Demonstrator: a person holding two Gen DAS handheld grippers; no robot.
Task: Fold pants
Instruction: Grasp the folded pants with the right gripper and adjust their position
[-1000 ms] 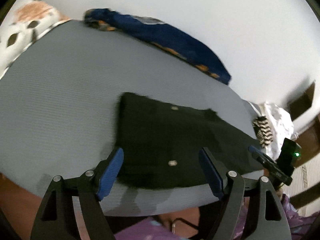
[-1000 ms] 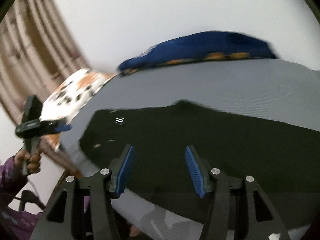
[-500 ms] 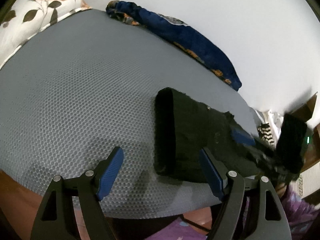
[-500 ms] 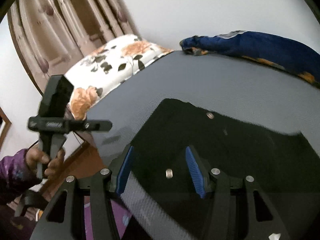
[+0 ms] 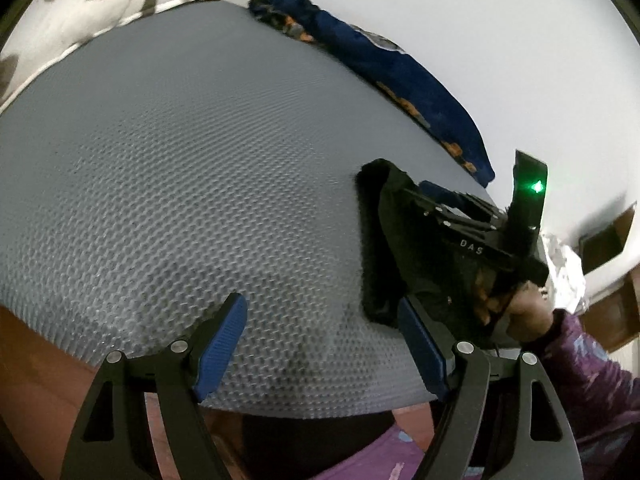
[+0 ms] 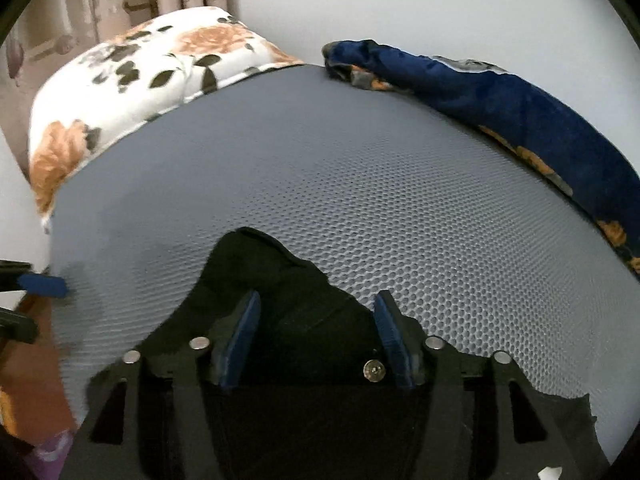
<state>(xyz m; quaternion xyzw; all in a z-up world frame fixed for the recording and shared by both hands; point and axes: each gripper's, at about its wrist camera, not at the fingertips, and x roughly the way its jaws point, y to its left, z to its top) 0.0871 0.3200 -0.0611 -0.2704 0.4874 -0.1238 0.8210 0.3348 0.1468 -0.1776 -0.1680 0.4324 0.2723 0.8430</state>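
Even, soft indoor light; strong fisheye bending, dark corners, slight motion blur.

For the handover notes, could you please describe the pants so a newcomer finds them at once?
On the grey honeycomb-textured mattress, look at the near edge, away from the white floral pillow and the crumpled dark blue blanket. The black pants lie there, the only plain black cloth, with a silver button.
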